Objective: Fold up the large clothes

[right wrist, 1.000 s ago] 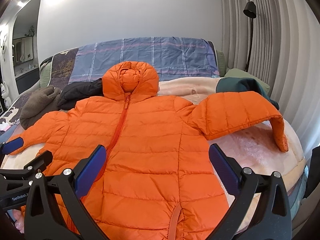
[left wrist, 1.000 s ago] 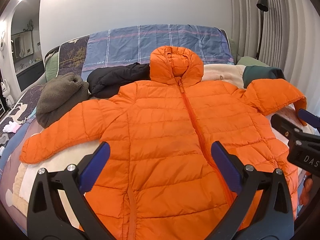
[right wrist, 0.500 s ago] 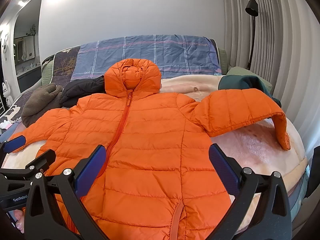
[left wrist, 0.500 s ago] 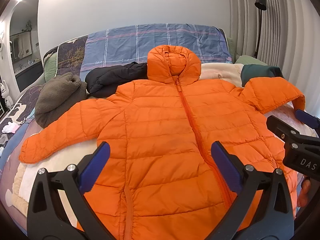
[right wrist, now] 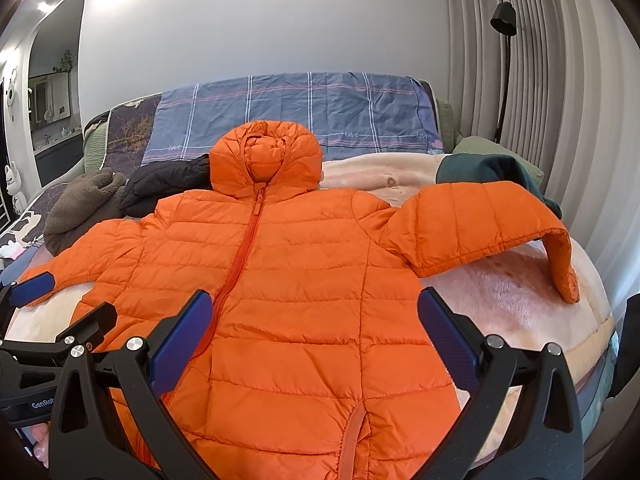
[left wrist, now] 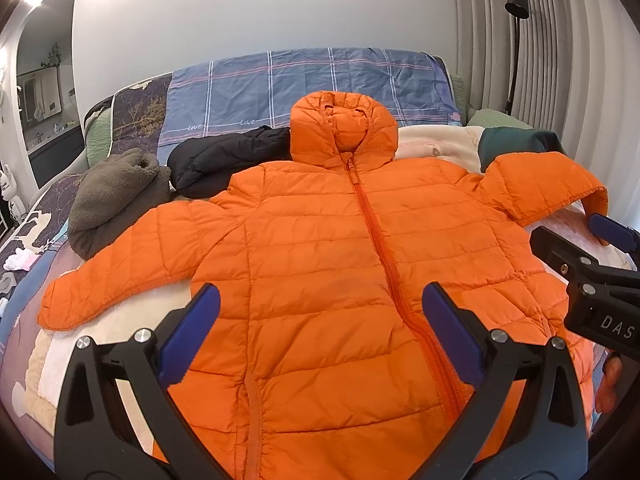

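Observation:
An orange hooded puffer jacket (left wrist: 320, 264) lies front-up and zipped on the bed, hood toward the wall; it also shows in the right wrist view (right wrist: 304, 288). Its left sleeve (left wrist: 120, 264) lies spread out flat. Its right sleeve (right wrist: 480, 224) is raised, with the cuff drooping. My left gripper (left wrist: 320, 332) hovers open and empty above the jacket's lower left part. My right gripper (right wrist: 314, 336) hovers open and empty above the lower right part. Each gripper shows at the edge of the other's view.
A brown fleece garment (left wrist: 116, 196) and a black jacket (left wrist: 224, 156) lie at the back left. A dark green garment (right wrist: 488, 172) lies at the back right. A blue plaid pillow (left wrist: 304, 92) leans on the wall. A floor lamp (right wrist: 502, 64) stands by the curtains.
Both grippers have shifted slightly, so the jacket sits a little differently in each view. The jacket itself has not moved. Both grippers stay open.

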`<state>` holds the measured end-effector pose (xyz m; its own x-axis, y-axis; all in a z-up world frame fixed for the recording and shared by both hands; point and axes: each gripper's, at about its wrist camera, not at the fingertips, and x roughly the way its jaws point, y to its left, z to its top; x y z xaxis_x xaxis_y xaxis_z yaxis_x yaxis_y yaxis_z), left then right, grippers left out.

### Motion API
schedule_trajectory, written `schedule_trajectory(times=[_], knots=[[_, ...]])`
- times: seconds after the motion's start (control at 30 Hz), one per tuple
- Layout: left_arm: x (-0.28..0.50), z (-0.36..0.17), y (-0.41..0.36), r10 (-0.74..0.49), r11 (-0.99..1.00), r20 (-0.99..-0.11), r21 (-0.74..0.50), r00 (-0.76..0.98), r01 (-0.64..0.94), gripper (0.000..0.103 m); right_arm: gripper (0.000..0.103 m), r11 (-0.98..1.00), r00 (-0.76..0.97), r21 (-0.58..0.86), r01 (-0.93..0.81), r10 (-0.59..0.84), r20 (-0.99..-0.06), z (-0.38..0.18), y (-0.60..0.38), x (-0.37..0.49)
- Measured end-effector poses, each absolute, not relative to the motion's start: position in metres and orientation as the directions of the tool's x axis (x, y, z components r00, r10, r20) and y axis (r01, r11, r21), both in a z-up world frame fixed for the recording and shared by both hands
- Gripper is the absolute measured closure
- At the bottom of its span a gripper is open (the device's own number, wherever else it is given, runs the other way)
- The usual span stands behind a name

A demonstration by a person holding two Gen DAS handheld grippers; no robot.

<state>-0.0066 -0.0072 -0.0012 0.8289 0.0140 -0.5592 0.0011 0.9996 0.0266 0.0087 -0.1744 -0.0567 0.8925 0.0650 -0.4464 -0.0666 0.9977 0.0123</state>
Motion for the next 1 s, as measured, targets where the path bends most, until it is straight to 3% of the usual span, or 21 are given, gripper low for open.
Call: schedule_trajectory(times=[1.0], knots=[[-0.0021,0.0016,-0.0097,0.012,0.999,-0.563,0.033,0.826,0.008,0.002,0.001,0.997,0.892,0.007,-0.081,0.076,-0.446,-0.0522,-0.1678,0.013]])
